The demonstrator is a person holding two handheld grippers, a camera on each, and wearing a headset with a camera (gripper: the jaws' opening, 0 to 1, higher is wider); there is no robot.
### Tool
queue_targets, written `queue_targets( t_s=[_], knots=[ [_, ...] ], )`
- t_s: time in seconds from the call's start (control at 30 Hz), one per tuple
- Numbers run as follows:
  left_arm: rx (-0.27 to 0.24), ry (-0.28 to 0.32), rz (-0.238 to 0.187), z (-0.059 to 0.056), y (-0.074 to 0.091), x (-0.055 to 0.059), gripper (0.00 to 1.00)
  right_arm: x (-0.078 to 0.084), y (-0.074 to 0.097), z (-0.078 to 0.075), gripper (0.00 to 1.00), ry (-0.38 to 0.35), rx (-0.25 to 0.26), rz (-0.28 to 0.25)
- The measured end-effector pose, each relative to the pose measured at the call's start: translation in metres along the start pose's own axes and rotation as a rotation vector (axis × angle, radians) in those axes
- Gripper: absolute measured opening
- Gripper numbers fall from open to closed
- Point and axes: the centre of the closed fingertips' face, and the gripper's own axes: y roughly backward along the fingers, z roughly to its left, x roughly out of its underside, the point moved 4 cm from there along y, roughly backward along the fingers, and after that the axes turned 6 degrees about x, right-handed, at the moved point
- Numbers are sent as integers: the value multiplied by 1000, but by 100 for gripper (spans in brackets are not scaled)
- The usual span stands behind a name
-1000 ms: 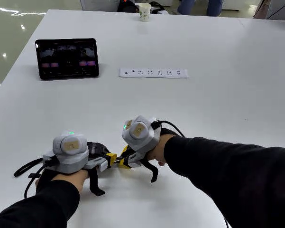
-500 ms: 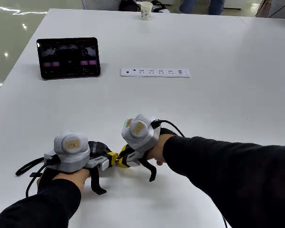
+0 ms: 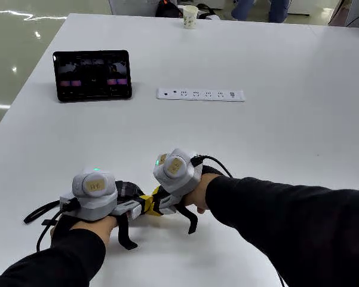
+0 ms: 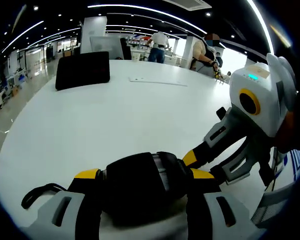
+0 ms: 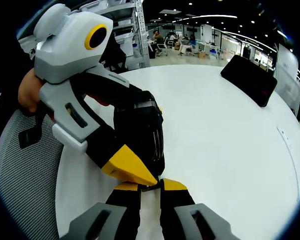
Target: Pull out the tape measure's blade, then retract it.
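Note:
A black tape measure (image 3: 127, 190) lies low on the white table (image 3: 287, 119), near its front edge. My left gripper (image 3: 140, 200) is shut on its body. In the left gripper view the case (image 4: 145, 187) sits between the two yellow-tipped jaws of that gripper (image 4: 144, 175). My right gripper (image 3: 151, 204) meets it from the right, tips almost touching the case. In the right gripper view its jaws (image 5: 150, 186) stand nearly together on a small tab at the case's (image 5: 145, 127) mouth, the blade's end. No length of blade shows.
A dark tablet (image 3: 92, 75) stands propped at the back left. A white power strip (image 3: 201, 94) lies mid-table, and a paper cup (image 3: 190, 17) stands at the far edge. Black straps and a cable (image 3: 39, 212) trail beside the left gripper.
The head camera has shifted a little. Both grippers stay pressed close at the tape measure, with no visible change in their hold.

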Motion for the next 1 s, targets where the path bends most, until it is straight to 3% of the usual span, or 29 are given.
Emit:
queue_targets(
  t_s=[0.13,0.37,0.5,0.6,0.73,0.8,0.9,1.0],
  knots=[
    [0,-2,2,0,0,0,65,0,1,1,12,0,11,-6],
    [11,-11,10,0,-2,-3,66,0,0,5,13,78,72,-6],
    [25,-5,17,1,-3,-3,67,1,2,5,14,43,78,-21],
    [76,82,5,2,0,-6,67,0,8,2,13,35,83,-38],
    [90,33,-48,3,5,-17,72,-2,16,-2,20,3,109,-70],
    [164,37,-13,-4,6,-13,79,0,21,-2,21,-10,114,-77],
    [183,-75,0,-4,9,-11,84,5,28,-3,22,-29,134,-84],
    [217,-70,21,-6,13,-7,90,10,36,-3,22,-44,147,-95]
  ],
)
